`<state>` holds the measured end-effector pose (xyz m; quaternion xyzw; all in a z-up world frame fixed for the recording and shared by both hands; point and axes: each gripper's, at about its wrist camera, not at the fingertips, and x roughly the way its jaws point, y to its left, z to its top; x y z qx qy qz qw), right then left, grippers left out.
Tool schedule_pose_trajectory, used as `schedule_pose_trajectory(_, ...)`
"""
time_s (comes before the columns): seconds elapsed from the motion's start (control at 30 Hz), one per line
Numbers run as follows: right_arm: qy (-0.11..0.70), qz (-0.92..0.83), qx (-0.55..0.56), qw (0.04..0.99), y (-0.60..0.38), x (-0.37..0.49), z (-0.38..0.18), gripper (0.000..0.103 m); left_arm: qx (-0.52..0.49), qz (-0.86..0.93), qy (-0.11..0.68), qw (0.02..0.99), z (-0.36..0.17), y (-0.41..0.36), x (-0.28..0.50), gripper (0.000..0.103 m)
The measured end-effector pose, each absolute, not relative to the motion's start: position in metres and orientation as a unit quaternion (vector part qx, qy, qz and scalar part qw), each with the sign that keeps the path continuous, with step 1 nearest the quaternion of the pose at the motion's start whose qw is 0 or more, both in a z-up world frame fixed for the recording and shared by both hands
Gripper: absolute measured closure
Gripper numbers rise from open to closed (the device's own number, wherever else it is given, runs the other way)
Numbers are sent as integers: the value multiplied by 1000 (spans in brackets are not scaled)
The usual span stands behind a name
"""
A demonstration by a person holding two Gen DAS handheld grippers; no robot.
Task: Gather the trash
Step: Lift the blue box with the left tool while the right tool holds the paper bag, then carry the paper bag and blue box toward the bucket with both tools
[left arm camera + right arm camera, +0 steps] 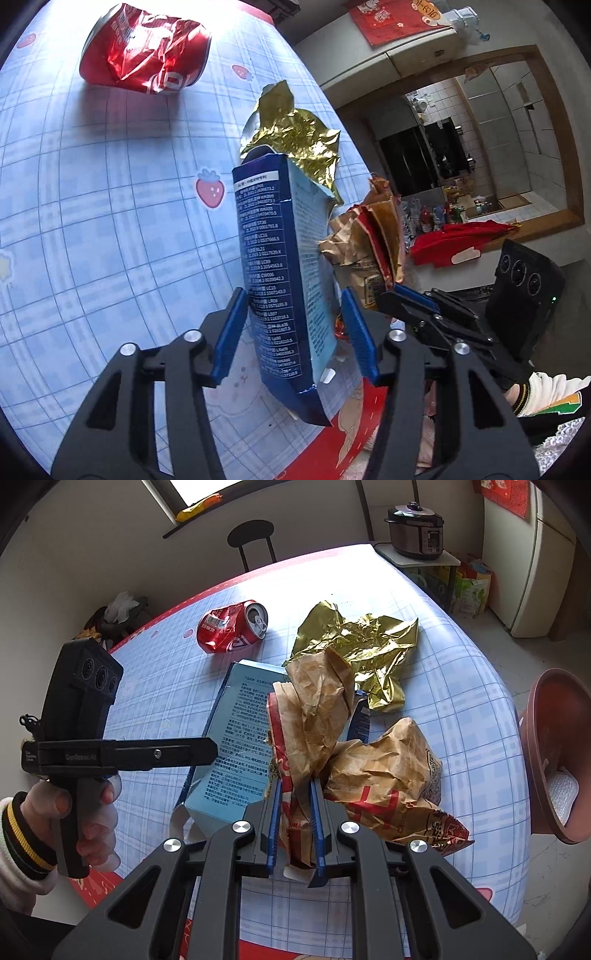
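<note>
A blue carton [280, 280] stands on edge between the fingers of my left gripper [295, 299]; the jaws are wide and a gap shows on the right side. The carton also shows in the right wrist view [236, 734]. My right gripper [295, 794] is shut on a crumpled brown paper bag [317, 709], also seen in the left wrist view [365, 243]. A second brown paper bag [388, 771] lies beside it. A gold foil wrapper [365, 646] [295, 136] and a crushed red can [232, 626] [144, 48] lie farther back on the table.
The table has a blue checked cloth [461, 686]. A brown plastic basin [554, 753] stands off the table's right edge. A stool [253, 539] and a rice cooker [415, 530] stand beyond the far edge.
</note>
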<state>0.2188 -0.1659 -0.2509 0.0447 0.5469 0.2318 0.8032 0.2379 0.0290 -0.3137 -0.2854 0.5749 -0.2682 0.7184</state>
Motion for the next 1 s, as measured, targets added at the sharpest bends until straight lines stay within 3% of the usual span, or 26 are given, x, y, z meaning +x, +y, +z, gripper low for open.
schedule_pose_trajectory(0.07, 547, 232, 46, 803, -167, 218, -251, 87, -293, -257, 582, 713, -321, 29, 236, 68)
schedule_pose_trajectory(0.63, 519, 183, 49, 834, -202, 213, -233, 88, -319, -263, 563, 715, -324, 19, 229, 67)
schedule_pose_trajectory(0.7, 525, 188, 55, 828, -199, 211, -237, 88, -332, -276, 555, 711, -322, 17, 228, 66)
schedule_pose_trajectory(0.83, 531, 189, 71, 823, -199, 208, -243, 88, -345, -292, 538, 712, -311, 7, 229, 52)
schedule_pose_trajectory(1.0, 536, 189, 110, 815, -212, 212, -244, 88, -356, -291, 530, 713, -307, 2, 235, 53)
